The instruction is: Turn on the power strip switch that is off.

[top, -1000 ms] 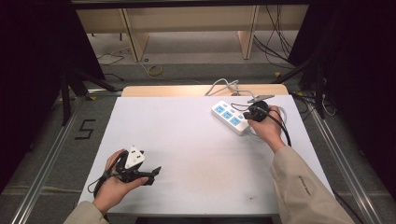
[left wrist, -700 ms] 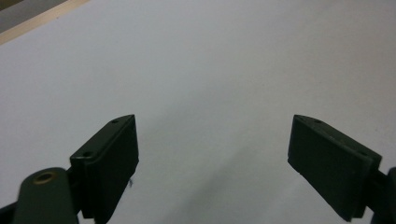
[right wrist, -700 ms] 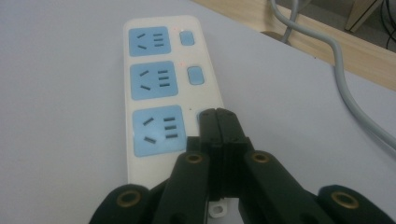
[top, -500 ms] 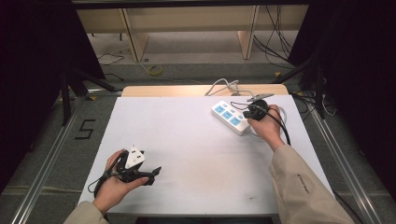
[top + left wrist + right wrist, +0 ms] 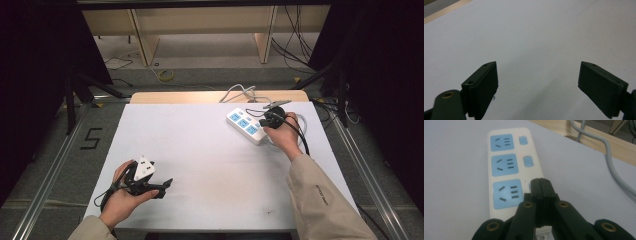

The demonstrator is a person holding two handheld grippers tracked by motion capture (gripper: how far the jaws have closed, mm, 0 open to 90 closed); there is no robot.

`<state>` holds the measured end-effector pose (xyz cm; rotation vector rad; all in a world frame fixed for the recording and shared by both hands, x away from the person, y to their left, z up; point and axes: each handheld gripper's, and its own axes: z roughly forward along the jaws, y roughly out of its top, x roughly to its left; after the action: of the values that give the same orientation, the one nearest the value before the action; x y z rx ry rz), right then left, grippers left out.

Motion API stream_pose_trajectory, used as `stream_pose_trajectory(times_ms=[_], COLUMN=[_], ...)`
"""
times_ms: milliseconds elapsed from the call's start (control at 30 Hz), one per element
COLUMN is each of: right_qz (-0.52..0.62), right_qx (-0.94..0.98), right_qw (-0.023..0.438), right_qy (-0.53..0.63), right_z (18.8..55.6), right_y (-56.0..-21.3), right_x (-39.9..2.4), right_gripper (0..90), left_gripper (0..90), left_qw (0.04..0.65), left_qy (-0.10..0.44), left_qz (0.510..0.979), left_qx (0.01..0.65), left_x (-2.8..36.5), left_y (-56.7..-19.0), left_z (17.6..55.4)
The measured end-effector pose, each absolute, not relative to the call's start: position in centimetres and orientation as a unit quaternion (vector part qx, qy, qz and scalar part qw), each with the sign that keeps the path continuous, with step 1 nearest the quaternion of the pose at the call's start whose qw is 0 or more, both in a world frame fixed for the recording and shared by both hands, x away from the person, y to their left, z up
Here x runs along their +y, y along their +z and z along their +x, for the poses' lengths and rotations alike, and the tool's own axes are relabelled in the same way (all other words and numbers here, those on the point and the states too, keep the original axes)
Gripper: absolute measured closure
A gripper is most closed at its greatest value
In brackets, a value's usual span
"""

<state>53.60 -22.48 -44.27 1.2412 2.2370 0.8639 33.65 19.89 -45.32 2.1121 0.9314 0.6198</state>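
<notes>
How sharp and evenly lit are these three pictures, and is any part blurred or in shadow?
High view: bright white table, dark surroundings. Left gripper view: soft; open tongs cast a faint shadow. Right gripper view: power strip fairly sharp, shut tongs slightly blurred up close.

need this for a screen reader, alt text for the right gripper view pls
The right hand-held gripper, jaws shut together, has its tips over the nearest switch of a white power strip with three blue sockets. The strip lies on a white table, a grey cable behind.

nearest switch (image 5: 530, 187) on power strip (image 5: 509, 170) perhaps covered by right tongs (image 5: 541, 181), contact unclear
</notes>
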Motion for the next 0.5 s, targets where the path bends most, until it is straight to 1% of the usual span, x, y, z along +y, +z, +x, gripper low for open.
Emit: stream_pose_trajectory(times_ms=[500], right_qz=[0.45], right_qx=[0.811], right_qw=[0.215], right_qy=[0.306], right_z=[54.35], right_y=[-44.23], right_x=[-21.94], right_gripper=[90.0], left_gripper=[16.0], left_qw=[0.368], left_qy=[0.24], left_qz=[0.822], left_qx=[0.362], left_x=[19.88], left_y=[-45.3], left_z=[33.65])
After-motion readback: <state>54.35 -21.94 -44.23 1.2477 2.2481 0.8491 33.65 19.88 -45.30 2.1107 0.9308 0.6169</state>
